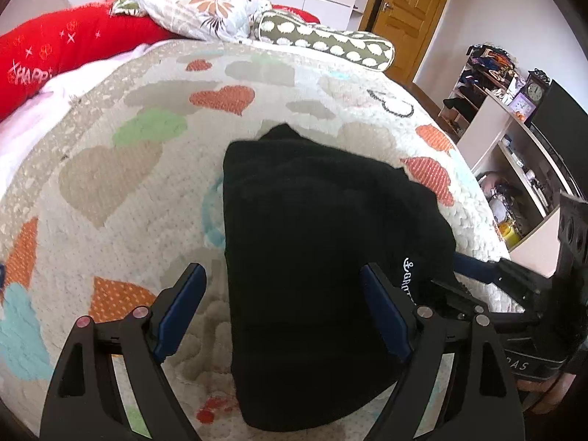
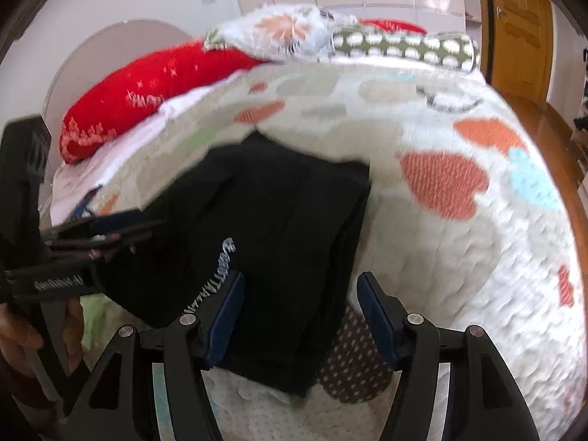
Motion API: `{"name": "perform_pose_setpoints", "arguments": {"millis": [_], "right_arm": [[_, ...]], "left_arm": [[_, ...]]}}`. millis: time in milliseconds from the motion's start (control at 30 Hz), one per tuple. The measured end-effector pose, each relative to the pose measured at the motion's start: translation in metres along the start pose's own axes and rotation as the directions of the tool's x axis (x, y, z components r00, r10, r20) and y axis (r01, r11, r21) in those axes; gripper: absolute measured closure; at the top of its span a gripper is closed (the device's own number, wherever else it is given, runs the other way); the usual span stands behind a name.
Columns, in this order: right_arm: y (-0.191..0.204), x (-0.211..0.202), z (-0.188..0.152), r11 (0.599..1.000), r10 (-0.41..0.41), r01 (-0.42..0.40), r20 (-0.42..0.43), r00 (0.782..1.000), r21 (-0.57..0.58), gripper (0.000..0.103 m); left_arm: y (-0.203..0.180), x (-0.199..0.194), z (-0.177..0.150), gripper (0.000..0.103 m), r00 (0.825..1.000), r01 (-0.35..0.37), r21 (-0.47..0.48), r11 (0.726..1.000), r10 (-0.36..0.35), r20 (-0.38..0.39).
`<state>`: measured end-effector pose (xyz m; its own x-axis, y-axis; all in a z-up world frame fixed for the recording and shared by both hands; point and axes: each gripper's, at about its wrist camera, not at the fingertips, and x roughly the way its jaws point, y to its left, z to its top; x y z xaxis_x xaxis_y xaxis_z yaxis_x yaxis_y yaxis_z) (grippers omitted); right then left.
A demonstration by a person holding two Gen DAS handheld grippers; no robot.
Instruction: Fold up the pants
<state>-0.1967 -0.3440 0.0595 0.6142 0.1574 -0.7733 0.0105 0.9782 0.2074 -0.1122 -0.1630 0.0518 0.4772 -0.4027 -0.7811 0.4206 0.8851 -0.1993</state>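
Note:
The black pants lie folded in a thick rectangle on the heart-patterned quilt, with white lettering near one edge. My left gripper stands wide open over the near left part of the pants, one finger above the quilt and the other above the cloth. In the right wrist view the pants run up the middle. My right gripper is open, straddling their right-hand edge; no pad presses on the cloth. The left gripper's fingers reach in from the left, over the pants' left side.
At the head of the bed lie a red pillow, a floral pillow and a green spotted bolster. A wooden door and cluttered shelves stand right of the bed. A hand holds the left gripper.

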Motion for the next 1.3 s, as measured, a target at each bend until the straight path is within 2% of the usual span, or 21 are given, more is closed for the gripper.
{"name": "perform_pose_setpoints", "arguments": {"millis": [133,267,467,600,800,933,1067,1167,1267,1300], "right_arm": [[-0.008,-0.001,0.0,0.998,0.035,-0.035,-0.001,0.999,0.058,0.035],[-0.002,-0.012,0.005,1.0,0.002,-0.003,0.024,1.0,0.022,0.035],[0.0,-0.023,0.014,1.0,0.02,-0.022,0.061,0.998,0.022,0.031],[-0.01,-0.02,0.018,0.995,0.046,-0.051,0.062,0.997,0.081,0.025],[-0.032,-0.004,0.014,0.973,0.129,-0.133,0.031,0.991,0.186,0.024],[-0.039,0.008,0.013,0.966,0.145,-0.145,0.018,0.989,0.212,0.022],[-0.048,0.018,0.012,0.953,0.188,-0.191,0.035,0.982,0.236,0.02],[-0.045,0.025,0.015,0.953,0.219,-0.226,0.056,0.974,0.2,0.015],[-0.044,0.034,0.018,0.942,0.268,-0.277,0.074,0.961,0.188,0.017],[-0.044,0.036,0.02,0.933,0.292,-0.302,0.079,0.953,0.196,0.031]], "left_arm": [[0.003,0.001,0.0,0.009,1.0,-0.008,-0.015,1.0,0.008,-0.006],[0.003,-0.002,0.001,0.009,1.0,-0.01,-0.022,1.0,0.01,-0.009],[0.002,-0.014,0.003,0.01,1.0,-0.003,-0.011,1.0,0.004,0.012],[0.009,-0.018,0.008,0.009,1.0,0.015,-0.022,1.0,-0.014,0.02],[0.033,-0.016,0.01,0.009,0.993,0.116,-0.098,0.988,-0.117,-0.004],[0.047,-0.006,0.009,0.009,0.98,0.192,-0.173,0.966,-0.199,-0.024],[0.045,0.013,0.004,0.008,0.969,0.222,-0.197,0.955,-0.239,-0.069],[0.038,0.02,0.004,0.002,0.968,0.232,-0.184,0.955,-0.246,-0.057],[0.03,0.026,0.006,0.0,0.97,0.226,-0.148,0.963,-0.236,-0.052],[0.027,0.026,0.006,0.0,0.971,0.225,-0.133,0.965,-0.234,-0.053]]}}
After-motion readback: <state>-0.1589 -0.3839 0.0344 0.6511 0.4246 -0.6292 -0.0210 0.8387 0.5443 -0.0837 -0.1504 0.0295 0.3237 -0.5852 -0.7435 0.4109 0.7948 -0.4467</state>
